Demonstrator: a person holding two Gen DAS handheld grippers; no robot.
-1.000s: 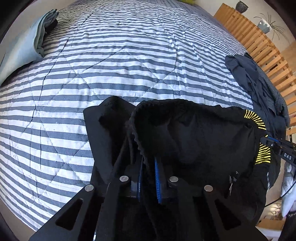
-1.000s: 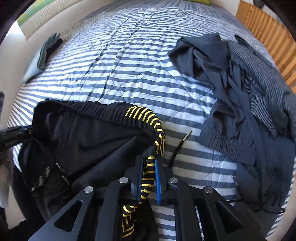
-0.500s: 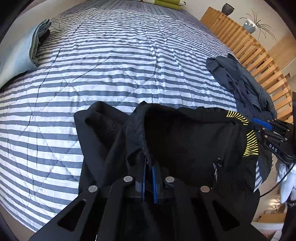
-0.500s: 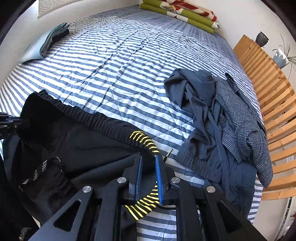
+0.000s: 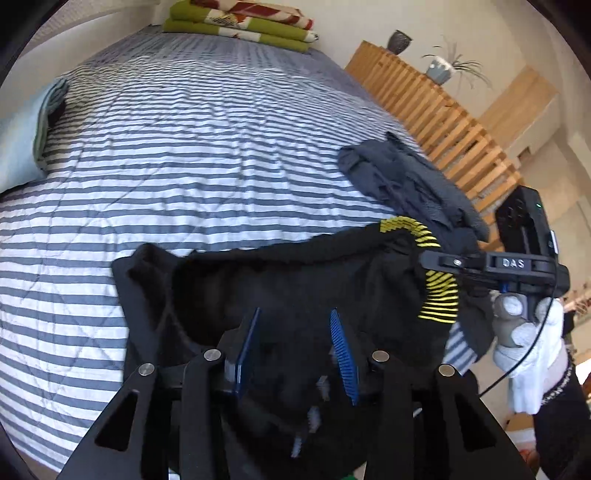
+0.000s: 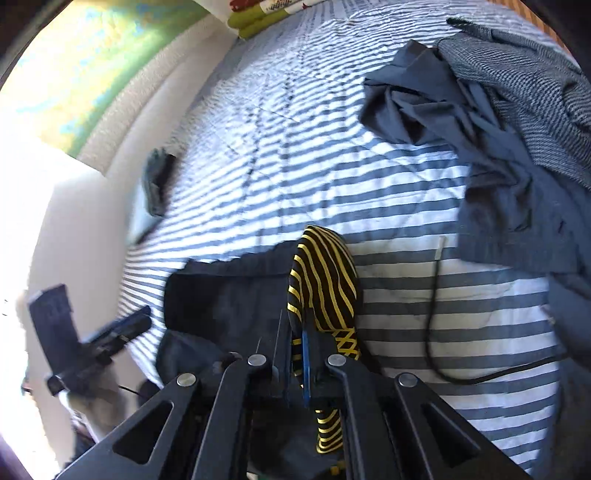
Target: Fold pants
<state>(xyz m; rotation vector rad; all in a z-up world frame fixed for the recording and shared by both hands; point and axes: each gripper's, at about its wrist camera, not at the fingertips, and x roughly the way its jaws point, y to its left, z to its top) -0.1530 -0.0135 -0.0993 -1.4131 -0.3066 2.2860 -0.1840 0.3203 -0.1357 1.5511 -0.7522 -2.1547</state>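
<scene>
- Pants (image 5: 288, 280) are hanging over the bed (image 5: 192, 155).
- Left gripper (image 5: 295, 339) is opening, pads clear of cloth.
- Right gripper (image 6: 295, 354) is pinching the striped waistband (image 6: 323, 280).

You are looking across a bed whose blue-and-white striped quilt (image 5: 192, 155) is lying smooth, with a stack of folded green and red-patterned bedding (image 5: 243, 22) sitting at its far end and a pale green folded cloth (image 5: 44, 122) resting at its left edge. A heap of dark blue and checked clothes (image 6: 498, 122) is lying crumpled on the right side of the quilt, and a thin black cable (image 6: 436, 314) is trailing over the stripes just beside it. Beyond the bed a slatted wooden rail (image 5: 439, 122) is running along the right, with a dark pot (image 5: 400, 38) and a potted plant (image 5: 443, 70) standing on top of it.
</scene>
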